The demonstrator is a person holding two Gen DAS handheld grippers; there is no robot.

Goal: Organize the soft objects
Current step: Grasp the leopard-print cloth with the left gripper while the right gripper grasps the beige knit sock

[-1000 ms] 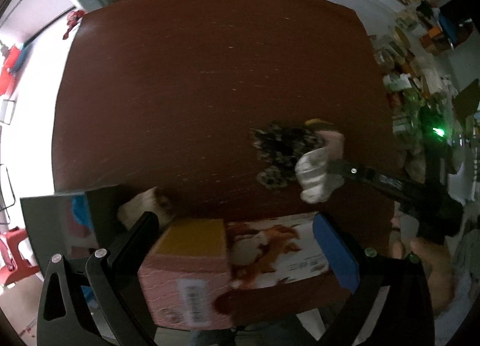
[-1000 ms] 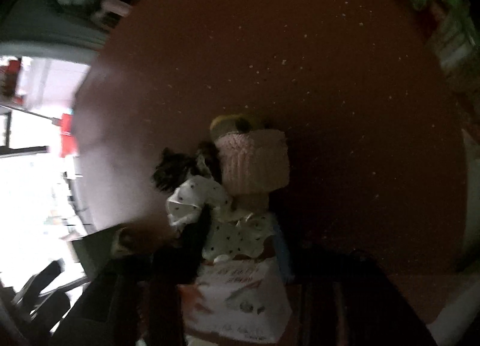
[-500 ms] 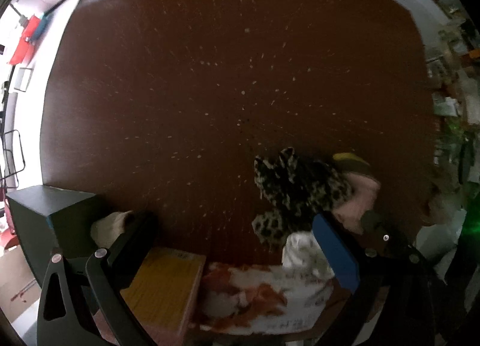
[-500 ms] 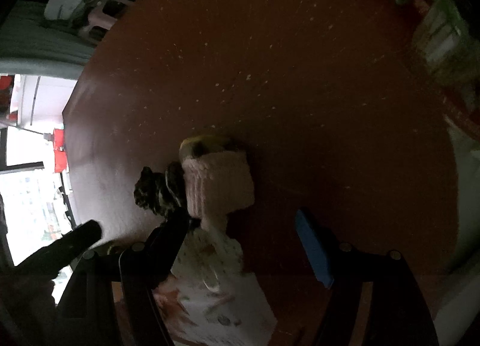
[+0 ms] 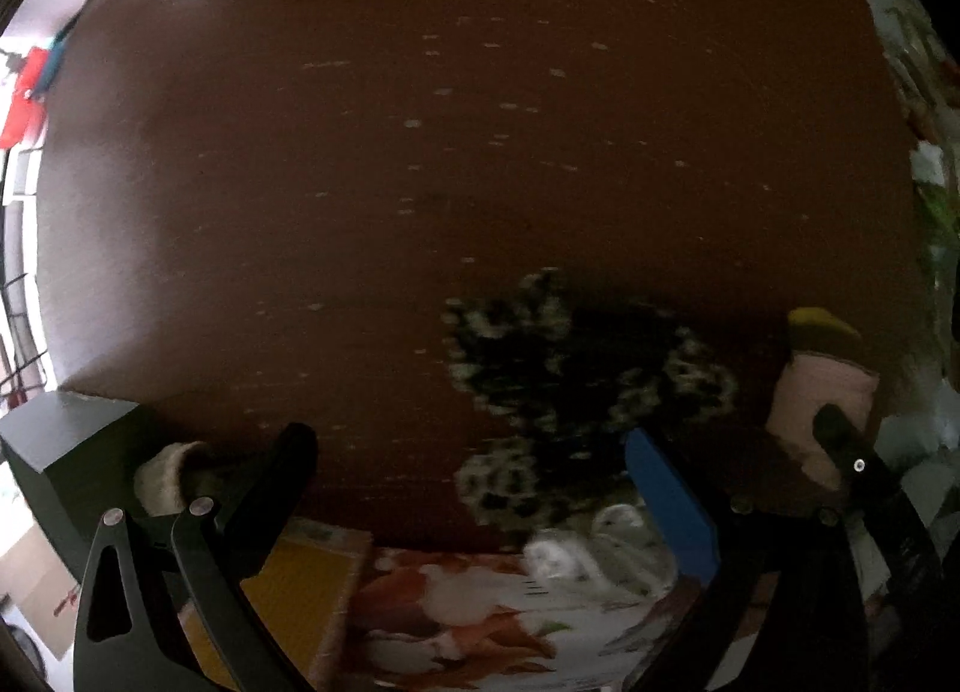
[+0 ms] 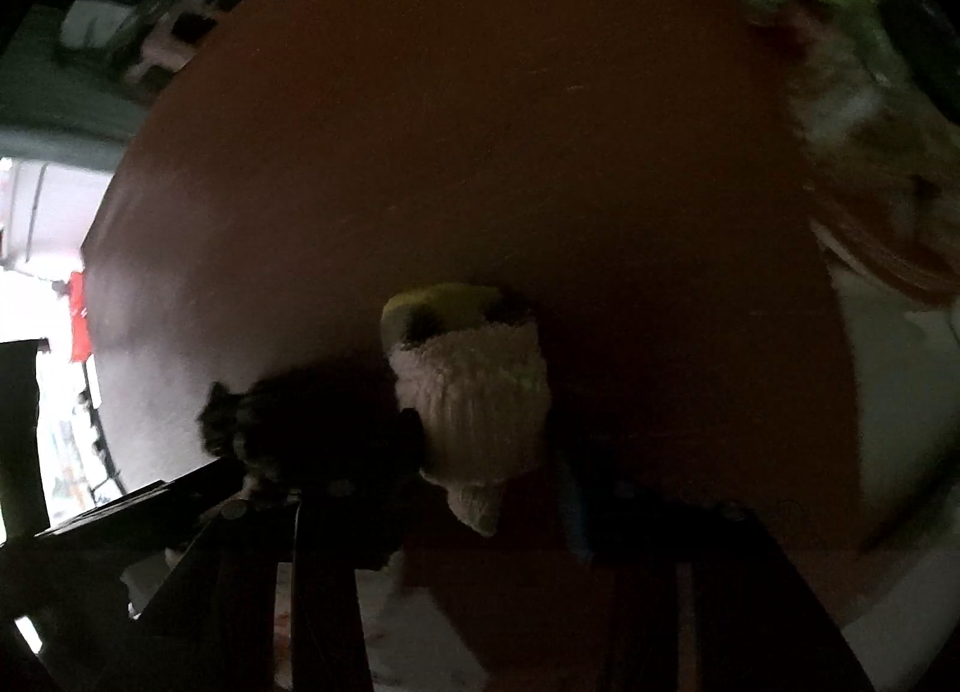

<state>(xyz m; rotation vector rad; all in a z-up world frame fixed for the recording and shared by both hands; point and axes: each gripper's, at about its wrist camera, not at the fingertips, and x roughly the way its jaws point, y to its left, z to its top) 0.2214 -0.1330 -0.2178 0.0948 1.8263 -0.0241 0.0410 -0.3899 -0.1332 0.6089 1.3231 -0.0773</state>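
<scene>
Your left tool (image 5: 474, 488) stands wide and empty, and the leopard-print cloth (image 5: 576, 374) lies straight ahead of it, a little toward its blue-padded finger (image 5: 666, 506), crumpled on the dark red worktop (image 5: 420, 152) with no clear long axis; motion blur hides its exact outline. Just below that cloth, nearest you, a white dotted cloth (image 5: 600, 554) rests at the top edge of the printed box (image 5: 480, 608), which lies under the left tool close to the worktop's near edge. The pink knitted piece (image 6: 474, 404), with something yellow-green (image 6: 450, 308) touching its far end, lies straight ahead of your right tool (image 6: 480, 506), its length running away from you along the fingers, so the right tool looks the nearer one for it and the left the nearer for the leopard cloth. Whether the right tool is gripping the pink piece's near tip or merely framing it, you cannot tell: the view is too dark and its fingers are barely visible. In the left view the right tool's black finger (image 5: 852, 452) crosses in front of the pink piece, so the two tools are close on that side. Beyond the pile the worktop is bare and offers room to move forward; to your left a dark box (image 5: 66, 452) stands at the corner.
</scene>
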